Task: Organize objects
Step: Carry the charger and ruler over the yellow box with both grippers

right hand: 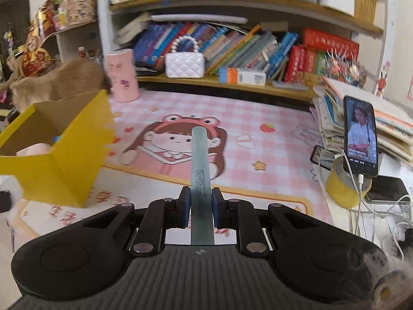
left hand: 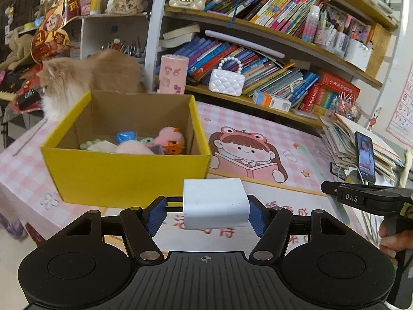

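Clamped in the left hand-held gripper, a white block faces the yellow box (presumably its destination); the right hand-held gripper pinches a nail file.

Two claw-mounted cameras, both angled down over the counter.
Left looks close over the yellow box; right sits rightward; both share bookshelf, box and phone.
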`<state>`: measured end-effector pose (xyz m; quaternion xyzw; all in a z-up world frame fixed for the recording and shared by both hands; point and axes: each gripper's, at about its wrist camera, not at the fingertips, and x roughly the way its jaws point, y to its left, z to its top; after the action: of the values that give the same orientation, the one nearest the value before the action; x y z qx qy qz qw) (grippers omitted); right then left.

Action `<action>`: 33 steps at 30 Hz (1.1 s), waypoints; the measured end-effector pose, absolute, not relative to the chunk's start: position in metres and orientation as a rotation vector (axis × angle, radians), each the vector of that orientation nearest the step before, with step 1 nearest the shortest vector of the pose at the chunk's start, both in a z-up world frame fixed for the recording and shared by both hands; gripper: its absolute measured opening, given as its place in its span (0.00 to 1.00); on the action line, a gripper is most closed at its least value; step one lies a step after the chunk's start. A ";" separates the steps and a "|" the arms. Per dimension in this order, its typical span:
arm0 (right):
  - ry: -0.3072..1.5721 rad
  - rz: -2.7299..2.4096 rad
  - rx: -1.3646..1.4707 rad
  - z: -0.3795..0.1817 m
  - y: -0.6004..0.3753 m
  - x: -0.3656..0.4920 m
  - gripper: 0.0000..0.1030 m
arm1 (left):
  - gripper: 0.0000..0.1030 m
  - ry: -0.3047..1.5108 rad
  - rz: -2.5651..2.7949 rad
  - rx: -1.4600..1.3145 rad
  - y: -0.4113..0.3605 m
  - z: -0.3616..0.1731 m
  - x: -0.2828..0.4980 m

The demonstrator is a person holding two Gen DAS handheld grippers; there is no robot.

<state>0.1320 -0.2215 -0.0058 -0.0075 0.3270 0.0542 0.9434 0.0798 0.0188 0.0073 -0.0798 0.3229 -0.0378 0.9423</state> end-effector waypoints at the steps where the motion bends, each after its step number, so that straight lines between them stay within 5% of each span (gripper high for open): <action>1: 0.663 0.110 -0.015 -0.003 -0.214 0.126 0.15 | 0.64 0.656 -0.082 -0.161 0.025 0.008 0.076; 33: 0.562 0.317 -0.077 0.034 -0.017 0.062 0.15 | 0.64 0.513 -0.044 -0.176 0.165 0.040 0.033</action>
<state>0.0618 -0.0172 0.0336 -0.0377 0.2759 0.1557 0.9477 0.0326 0.1646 0.0396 -0.0869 0.2532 -0.0216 0.9633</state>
